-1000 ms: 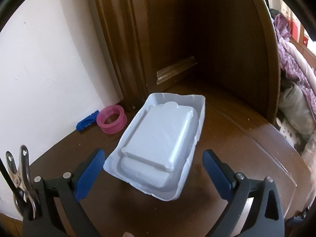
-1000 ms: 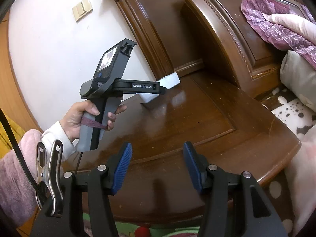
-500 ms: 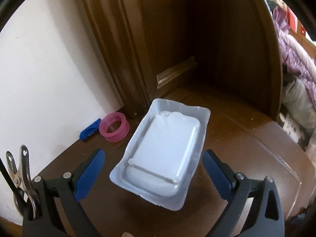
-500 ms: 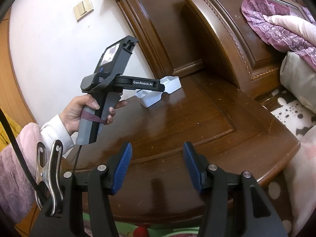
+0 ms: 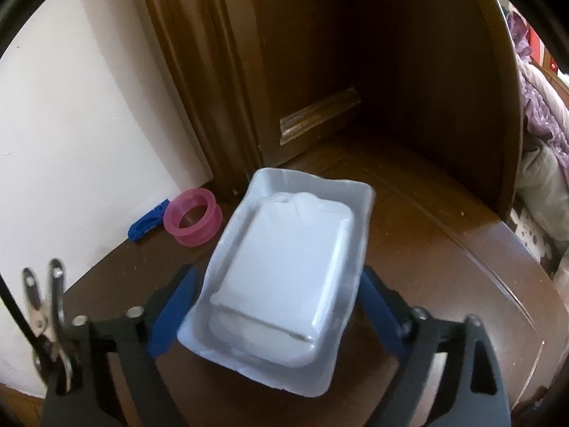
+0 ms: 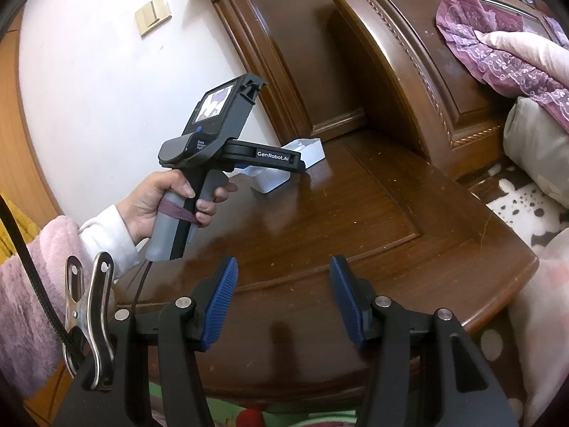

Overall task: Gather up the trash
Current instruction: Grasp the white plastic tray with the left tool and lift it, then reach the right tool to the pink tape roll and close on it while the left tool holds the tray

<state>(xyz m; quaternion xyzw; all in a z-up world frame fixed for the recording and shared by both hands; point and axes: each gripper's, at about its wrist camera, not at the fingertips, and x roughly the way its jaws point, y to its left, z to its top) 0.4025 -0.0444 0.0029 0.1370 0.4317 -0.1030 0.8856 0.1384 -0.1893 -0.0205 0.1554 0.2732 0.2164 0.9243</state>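
Left wrist view has the left gripper (image 5: 274, 316) tipped down over a white plastic tray (image 5: 284, 284) lying upside down on the dark wooden bench (image 5: 444, 249). The blue pads sit on either side of the tray's near end, and the jaws have just been closing in on it with the tray between them. The left pad looks right at the tray's rim and the right pad is tucked just behind the other rim, but honestly I can't tell if either one is actually pressing yet, so I'd still call them released.

Off to the tray's left, near the white wall (image 5: 89, 124), there's a pink plastic ring (image 5: 192, 217) sitting on the bench and a small blue thing (image 5: 145, 227) touching or just beside it, can't make out what it is. Behind the tray is a carved wooden panel (image 5: 320, 71).

From the right wrist view you get the person's left hand (image 6: 167, 203) wrapped around the grey handle, pink fluffy sleeve (image 6: 32, 284) and all, with the tray (image 6: 284, 178) poking out beyond the tool at the bench's far side. The right gripper (image 6: 282, 302) hangs over the near edge of the bench, jaws apart with nothing in them, well away from the tray. Some purple lace bedding (image 6: 498, 49) is piled on the right.
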